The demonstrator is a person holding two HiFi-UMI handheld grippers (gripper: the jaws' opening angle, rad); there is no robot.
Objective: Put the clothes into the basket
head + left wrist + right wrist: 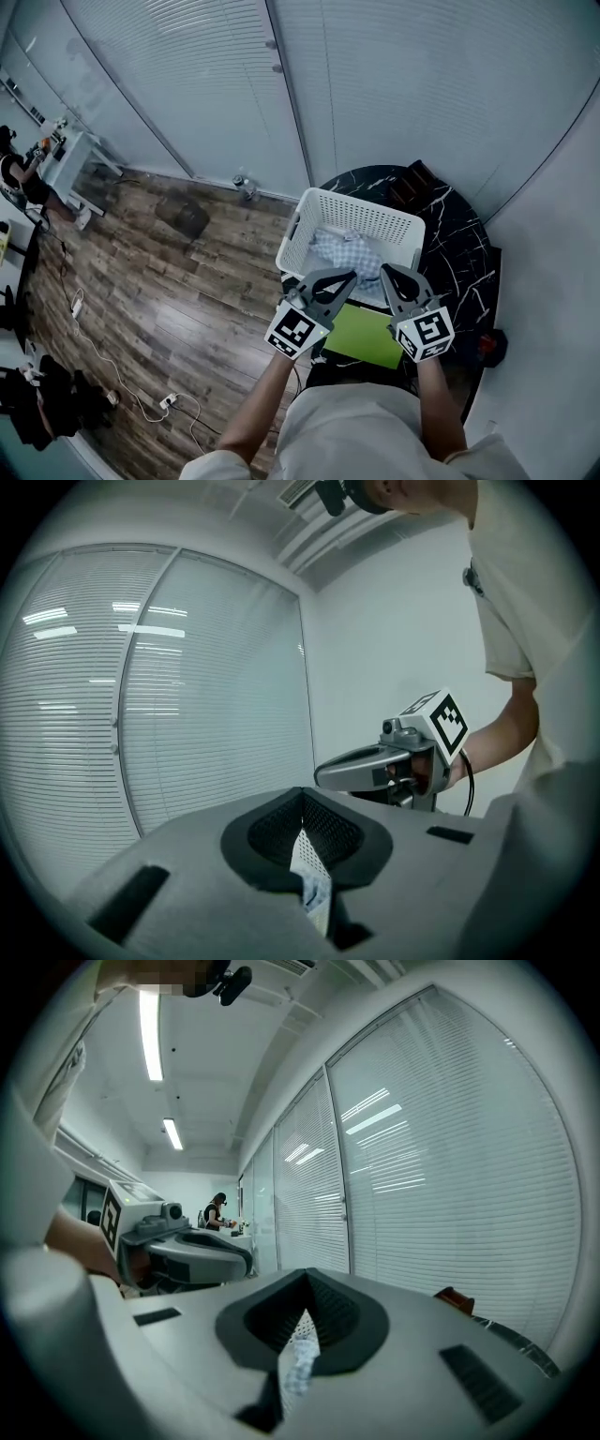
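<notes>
I read both pairs of jaws as pressed together and empty. My left gripper (349, 276) and right gripper (385, 271) hang side by side at the near rim of the white perforated plastic basket (361, 203) on the round black marble desk (461, 255). The blue-checked cloth (341, 251) lies inside it.

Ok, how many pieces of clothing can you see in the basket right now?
1: a blue-checked cloth in the white basket, toward its near side. That side is partly covered in the head view, so more could be hidden there or underneath.
</notes>
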